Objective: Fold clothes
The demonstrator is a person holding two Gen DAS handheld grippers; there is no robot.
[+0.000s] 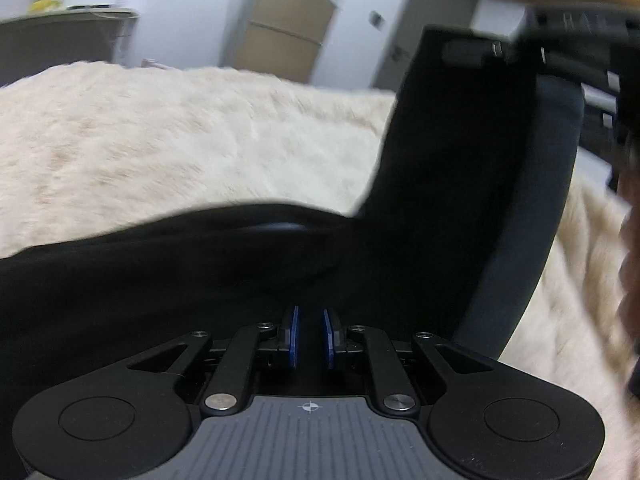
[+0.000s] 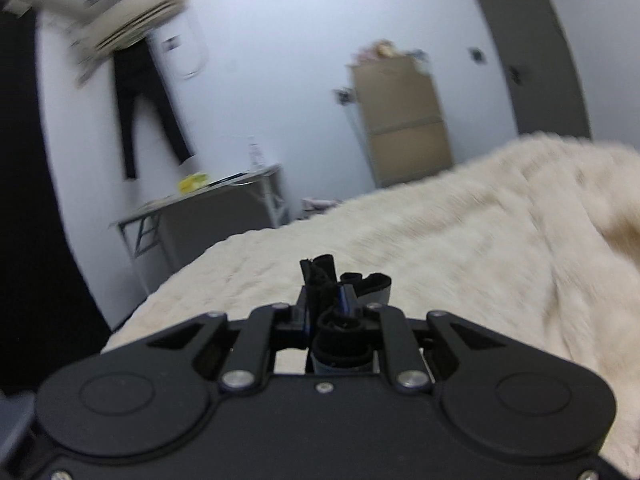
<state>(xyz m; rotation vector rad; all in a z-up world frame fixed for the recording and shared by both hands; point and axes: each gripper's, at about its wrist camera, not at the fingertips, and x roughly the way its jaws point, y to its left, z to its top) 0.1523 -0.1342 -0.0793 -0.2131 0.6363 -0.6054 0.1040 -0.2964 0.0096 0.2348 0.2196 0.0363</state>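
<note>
Your left gripper (image 1: 311, 330) has its jaws drawn narrow, blue pads (image 1: 295, 336) nearly together with the black garment (image 1: 200, 272) bunched over their tips. From there the cloth stretches rightward and up to your right gripper (image 1: 472, 50). In the right wrist view, your right gripper's (image 2: 330, 294) jaws pinch a bunched black fold (image 2: 320, 272). Beneath both spreads the cream furry blanket (image 1: 180, 140) on the bed; beyond stand a grey desk (image 2: 208, 216) and stacked cardboard boxes (image 2: 404, 120).

Walls: we see pale white wall (image 2: 304, 60)
Furniture: brown cabinet (image 2: 404, 120) centre-right, grey table (image 2: 208, 216) left
Upper left: air conditioner (image 2: 120, 12)
</note>
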